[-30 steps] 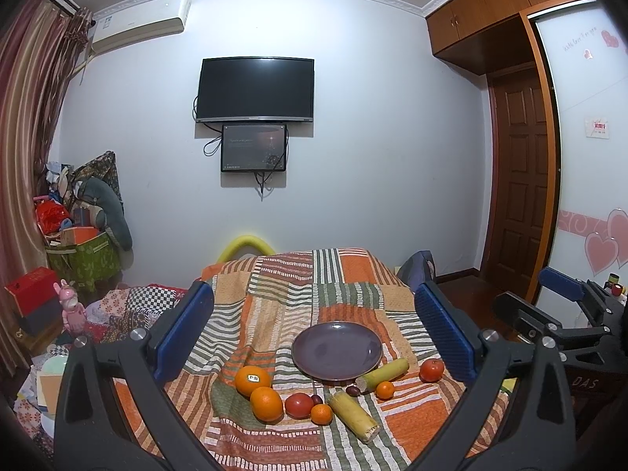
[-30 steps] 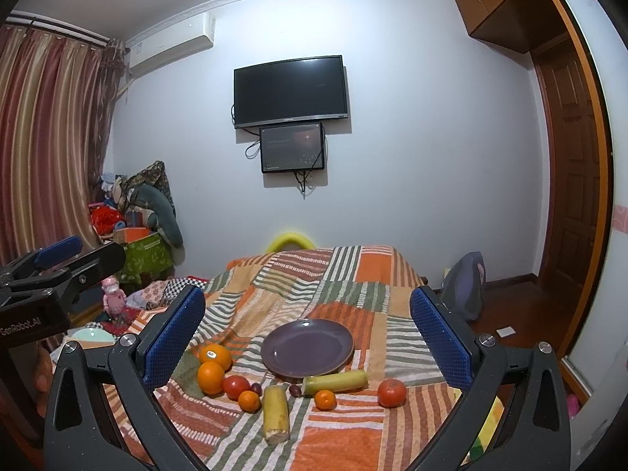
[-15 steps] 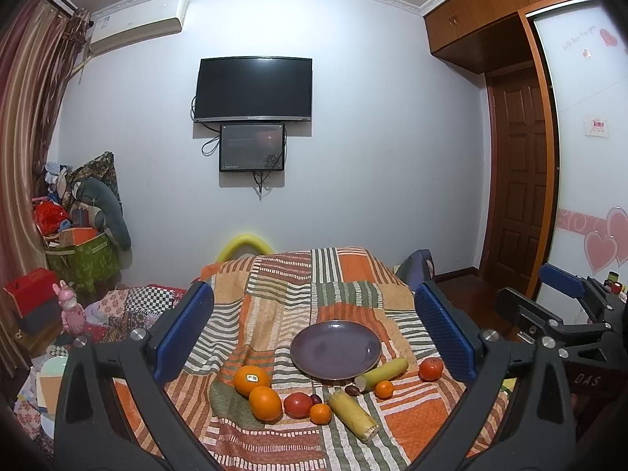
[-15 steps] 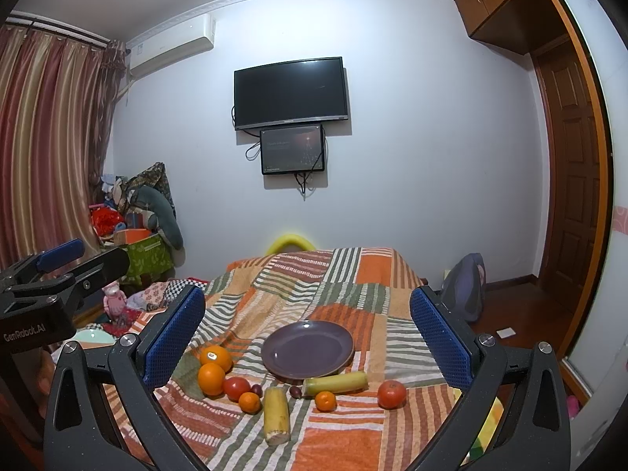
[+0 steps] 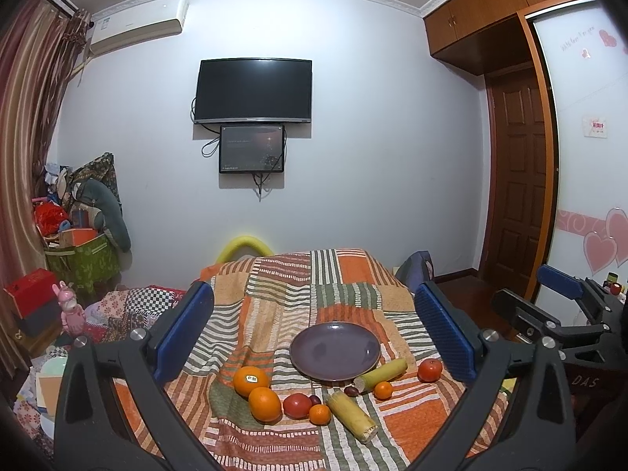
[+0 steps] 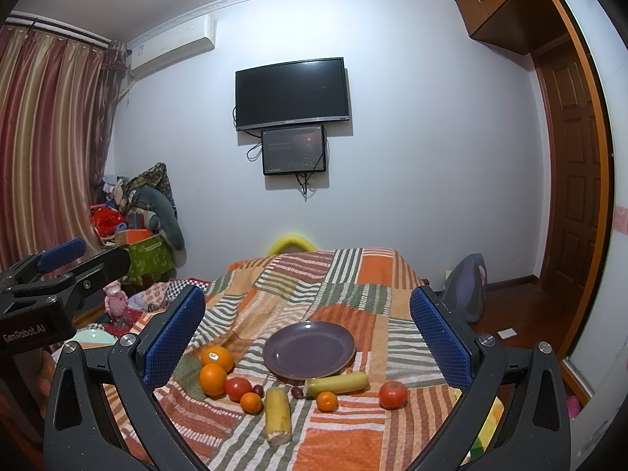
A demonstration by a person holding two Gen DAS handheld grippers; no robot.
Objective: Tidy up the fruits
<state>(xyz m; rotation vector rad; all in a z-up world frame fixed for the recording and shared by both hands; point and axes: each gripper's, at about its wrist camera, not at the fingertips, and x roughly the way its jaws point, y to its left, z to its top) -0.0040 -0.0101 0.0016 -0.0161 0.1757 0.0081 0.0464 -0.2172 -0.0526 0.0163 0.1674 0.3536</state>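
Purple plate (image 5: pixel 335 349) lies bare behind scattered fruit; both grippers' jaws gape wide, empty.

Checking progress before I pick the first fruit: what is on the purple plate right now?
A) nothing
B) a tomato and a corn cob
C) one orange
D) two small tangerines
A: the plate shows only its bare purple surface in both views, while the oranges, tomatoes and corn all lie on the blanket in front of it.
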